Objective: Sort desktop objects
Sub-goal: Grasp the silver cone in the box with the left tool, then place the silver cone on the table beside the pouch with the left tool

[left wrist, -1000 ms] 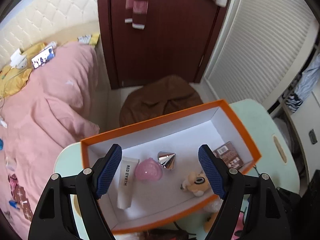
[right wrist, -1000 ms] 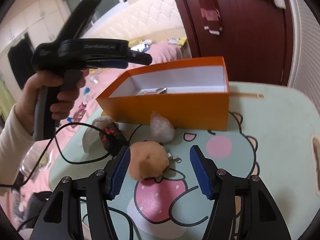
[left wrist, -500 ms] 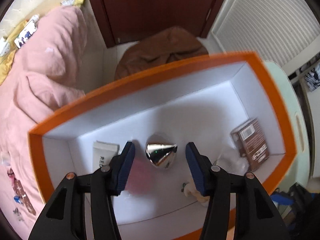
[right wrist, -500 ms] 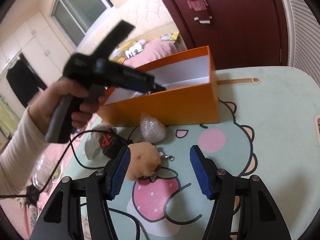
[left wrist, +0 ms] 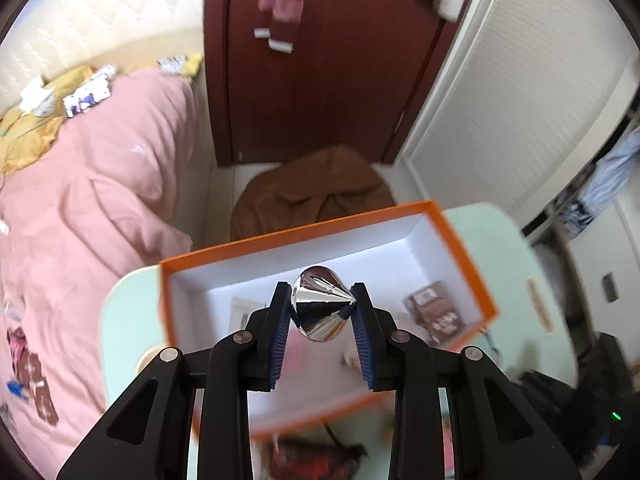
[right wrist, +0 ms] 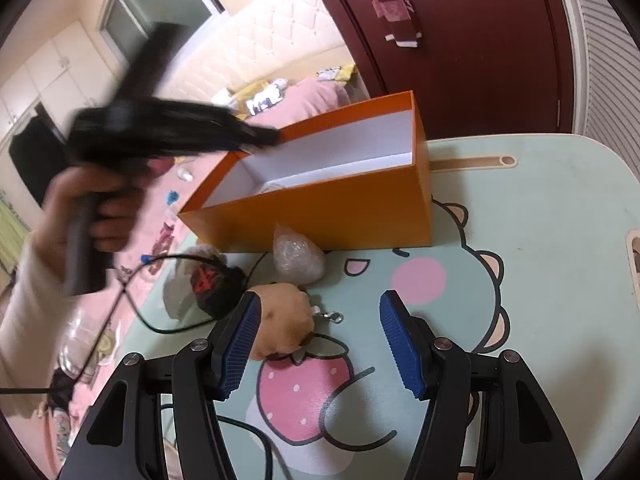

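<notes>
Left wrist view shows your left gripper [left wrist: 322, 312] clamped on the shiny silver cone [left wrist: 320, 306], its pads pressing both sides, and the cone is lifted above the orange box [left wrist: 466, 264]. Inside the box, a brown packet [left wrist: 434, 312] lies at 3 o'clock from the cone and a white tube [left wrist: 244, 308] at 9 o'clock; blurred pink and tan shapes sit lower on the floor of the box.

Your right gripper [right wrist: 320, 342] hangs with its jaws apart and nothing between the pads; the tan plush [right wrist: 284, 320] sits on the table [right wrist: 540, 208] just beside its left pad. At 12 o'clock from the plush is a clear plastic bag [right wrist: 298, 258], and at 10 o'clock a black-and-red bundle [right wrist: 214, 286].

Judging by this, you're mid-task: several items are boxed, while the plush, bag and bundle remain outside.
</notes>
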A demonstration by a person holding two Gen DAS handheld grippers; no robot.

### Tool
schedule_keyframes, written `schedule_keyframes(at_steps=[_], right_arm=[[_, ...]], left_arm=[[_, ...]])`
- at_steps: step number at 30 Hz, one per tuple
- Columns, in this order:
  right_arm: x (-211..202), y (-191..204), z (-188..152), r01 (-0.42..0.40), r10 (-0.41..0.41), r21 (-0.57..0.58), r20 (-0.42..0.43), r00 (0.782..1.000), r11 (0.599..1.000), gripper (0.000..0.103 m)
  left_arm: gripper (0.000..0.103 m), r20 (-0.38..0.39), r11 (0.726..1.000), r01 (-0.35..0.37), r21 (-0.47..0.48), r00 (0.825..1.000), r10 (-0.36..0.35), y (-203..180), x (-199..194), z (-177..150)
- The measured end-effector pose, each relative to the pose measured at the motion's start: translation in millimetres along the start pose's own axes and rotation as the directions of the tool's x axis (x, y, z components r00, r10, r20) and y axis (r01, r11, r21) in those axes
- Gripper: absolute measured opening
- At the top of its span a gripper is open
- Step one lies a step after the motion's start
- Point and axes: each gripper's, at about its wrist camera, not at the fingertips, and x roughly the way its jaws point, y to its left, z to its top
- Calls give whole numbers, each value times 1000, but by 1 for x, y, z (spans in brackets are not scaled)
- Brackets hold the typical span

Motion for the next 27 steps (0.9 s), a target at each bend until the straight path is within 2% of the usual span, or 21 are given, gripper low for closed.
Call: schedule_keyframes(at_steps=[4,6,9,11,14,21,27], right_arm=[[2,2,-2,39,-39,-17,-3,999,999,62],[2,3,-1,54,-54,-18,-3,999,998,62],[2,4,0,73,-73,-24,-1,997,997,62],[2,5,1,92,-92,-31,4,996,995,62],[1,7,4,115,-115,-35,7,993,993,62],[-2,12,8,145,-144,-56,11,989,988,62],[-2,16,12,155,-154,-64,14,988,986,62]], left_arm=[[32,47,1000,9,-12,999,-8,0,-32,-30],[32,72,1000,-18,-18,997,20,-4,-41,-51],[32,104,998,-67,-13,992,68,-8,-45,-76],[32,104,998,-41,-46,993,46,-7,-43,-93],[32,127,993,-47,-105,990,60,1,-39,-114],[32,46,988,-39,-146,998,46,7,-17,-148],[32,27,989,-39,-141,999,43,9,-1,-156]])
